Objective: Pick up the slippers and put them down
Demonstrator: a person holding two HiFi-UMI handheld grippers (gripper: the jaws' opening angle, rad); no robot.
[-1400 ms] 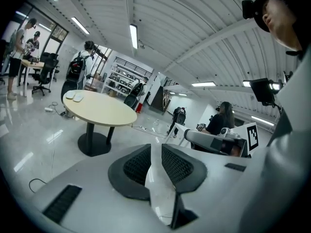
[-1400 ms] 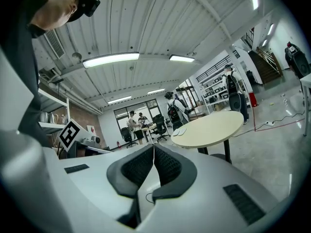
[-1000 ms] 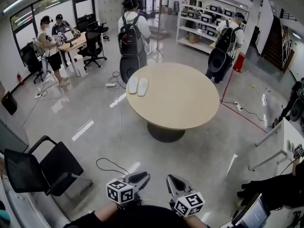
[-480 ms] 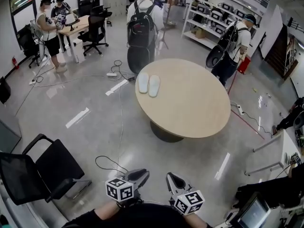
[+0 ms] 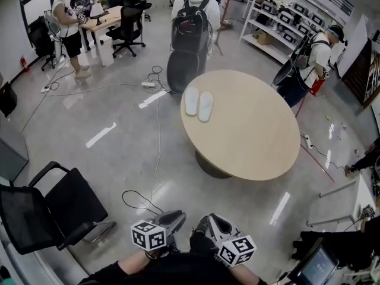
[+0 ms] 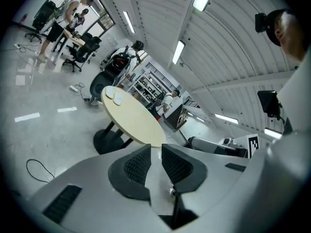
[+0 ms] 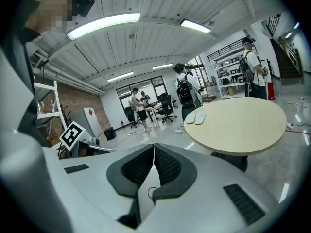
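Round pale worktop (image 5: 252, 132) on a single dark pedestal, centre right of the head view. Two white slippers (image 5: 199, 103) lie side by side, soles down and touching or nearly so, near the worktop's upper left rim. Nothing else visible on it.

The left claw (image 5: 176, 217) and the right claw (image 5: 209, 221) sit low at the bottom centre of the frame, close together over the grey floor (image 5: 124, 153). Both point toward the worktop, well apart from the slippers.

Left gripper view: left claw (image 6: 155, 147) has its jaws a narrow gap apart, nothing between them. Slippers (image 6: 112, 95) are small at the worktop's far end, upper left of centre.

Right gripper view: right claw (image 7: 154, 146) has its jaws closed together, tips meeting, holding nothing. Slippers (image 7: 196, 118) are at the worktop's left edge, right of centre.

A black office chair (image 5: 56, 209) stands at lower left of the head view, with a loop of black cable (image 5: 141, 200) on the floor beside it. A person with a black backpack (image 5: 193, 25) stands just beyond the worktop's upper edge, back turned. More people at the upper left and upper right edges.
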